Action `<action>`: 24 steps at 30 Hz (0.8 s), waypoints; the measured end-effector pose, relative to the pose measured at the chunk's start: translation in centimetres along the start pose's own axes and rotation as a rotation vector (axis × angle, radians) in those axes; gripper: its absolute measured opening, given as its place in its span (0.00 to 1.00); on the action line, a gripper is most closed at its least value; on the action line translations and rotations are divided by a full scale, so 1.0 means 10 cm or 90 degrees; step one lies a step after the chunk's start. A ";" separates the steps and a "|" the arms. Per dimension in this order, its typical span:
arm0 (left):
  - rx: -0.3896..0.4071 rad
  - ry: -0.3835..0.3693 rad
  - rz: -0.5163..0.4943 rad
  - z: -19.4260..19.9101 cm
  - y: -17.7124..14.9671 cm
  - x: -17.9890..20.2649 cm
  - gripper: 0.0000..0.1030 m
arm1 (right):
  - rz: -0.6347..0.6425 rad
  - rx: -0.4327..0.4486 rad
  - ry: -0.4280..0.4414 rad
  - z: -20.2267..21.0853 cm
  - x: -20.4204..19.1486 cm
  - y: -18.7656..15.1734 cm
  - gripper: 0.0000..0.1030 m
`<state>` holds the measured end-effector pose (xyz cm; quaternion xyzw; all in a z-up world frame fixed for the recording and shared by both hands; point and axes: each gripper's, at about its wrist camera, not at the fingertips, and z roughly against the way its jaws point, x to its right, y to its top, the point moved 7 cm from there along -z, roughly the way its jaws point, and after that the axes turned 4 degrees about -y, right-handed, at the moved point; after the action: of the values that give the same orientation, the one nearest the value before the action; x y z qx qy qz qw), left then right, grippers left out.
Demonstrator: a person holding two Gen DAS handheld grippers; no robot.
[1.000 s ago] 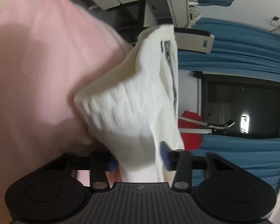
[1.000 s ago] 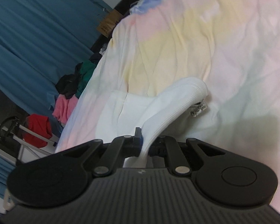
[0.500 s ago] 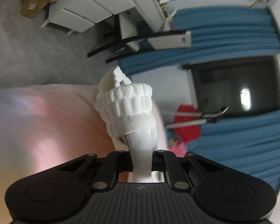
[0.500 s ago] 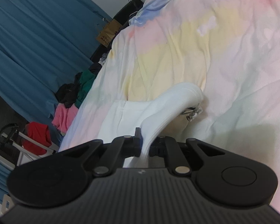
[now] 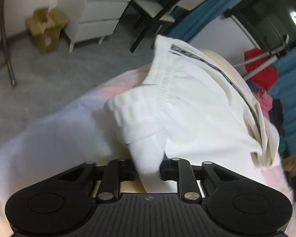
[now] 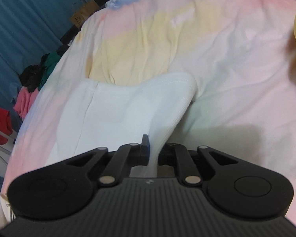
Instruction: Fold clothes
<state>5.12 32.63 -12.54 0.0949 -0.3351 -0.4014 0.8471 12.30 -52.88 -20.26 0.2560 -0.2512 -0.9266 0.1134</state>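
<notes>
left wrist: close, angled down toward floor | right wrist: close, down over bedsheet [image 6: 217,45] | shared: white garment [image 5: 197,114]

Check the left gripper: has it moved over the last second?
Yes. The left gripper has swung: the white drawers, earlier at the top edge, now sit upper left with grey floor below. Its jaws are opening around the white garment.
</notes>
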 end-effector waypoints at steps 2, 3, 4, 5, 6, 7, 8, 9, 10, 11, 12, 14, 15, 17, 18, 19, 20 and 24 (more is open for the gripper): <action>0.003 0.022 -0.069 0.07 -0.03 0.18 0.54 | 0.024 -0.001 -0.009 0.01 -0.04 0.01 0.15; 0.005 0.033 -0.103 0.11 -0.04 0.28 0.61 | 0.041 0.007 -0.017 0.04 -0.06 0.01 0.17; 0.018 0.041 -0.132 0.17 -0.06 0.34 0.66 | 0.057 0.015 -0.025 0.07 -0.08 0.02 0.27; 0.032 0.050 -0.159 0.24 -0.09 0.40 0.73 | 0.066 0.033 -0.026 0.14 -0.11 0.06 0.43; 0.047 0.058 -0.186 0.30 -0.12 0.45 0.79 | 0.074 0.052 -0.028 0.21 -0.13 0.09 0.50; 0.066 0.055 -0.211 0.37 -0.14 0.53 0.80 | 0.082 0.071 -0.029 0.29 -0.16 0.12 0.60; 0.086 0.050 -0.235 0.44 -0.15 0.61 0.80 | 0.091 0.090 -0.029 0.37 -0.19 0.16 0.65; 0.106 0.049 -0.256 0.52 -0.18 0.72 0.82 | 0.100 0.116 -0.021 0.48 -0.23 0.22 0.66; 0.125 0.045 -0.274 0.58 -0.21 0.83 0.84 | 0.110 0.142 -0.012 0.59 -0.28 0.27 0.67; 0.144 0.040 -0.291 0.65 -0.25 0.94 0.86 | 0.134 0.169 0.003 0.73 -0.37 0.29 0.67; 0.161 0.031 -0.306 0.68 -0.30 1.07 0.87 | 0.166 0.188 0.027 0.87 -0.48 0.26 0.67; 0.182 0.006 -0.323 0.72 -0.39 1.32 0.88 | 0.226 0.207 0.085 1.15 -0.71 0.15 0.67; 0.191 -0.008 -0.328 0.72 -0.46 1.45 0.88 | 0.256 0.212 0.123 1.30 -0.83 0.04 0.67; 0.202 -0.037 -0.338 0.67 -0.58 1.73 0.88 | 0.313 0.217 0.199 1.61 -1.05 -0.17 0.66; 0.207 -0.051 -0.343 0.64 -0.64 1.87 0.88 | 0.344 0.209 0.241 1.75 -1.16 -0.29 0.66; 0.214 -0.063 -0.356 0.60 -0.71 2.01 0.88 | 0.366 0.197 0.275 1.85 -1.23 -0.40 0.66; 0.221 -0.073 -0.369 0.55 -0.78 2.15 0.88 | 0.387 0.184 0.308 1.96 -1.30 -0.51 0.66; 0.237 -0.124 -0.427 0.45 -1.08 2.64 0.92 | 0.433 0.159 0.386 2.26 -1.38 -0.89 0.66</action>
<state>7.52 6.40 -0.79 0.3129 -0.4312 -0.5955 0.6012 11.23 -31.40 -2.39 0.4298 -0.3856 -0.6832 0.4469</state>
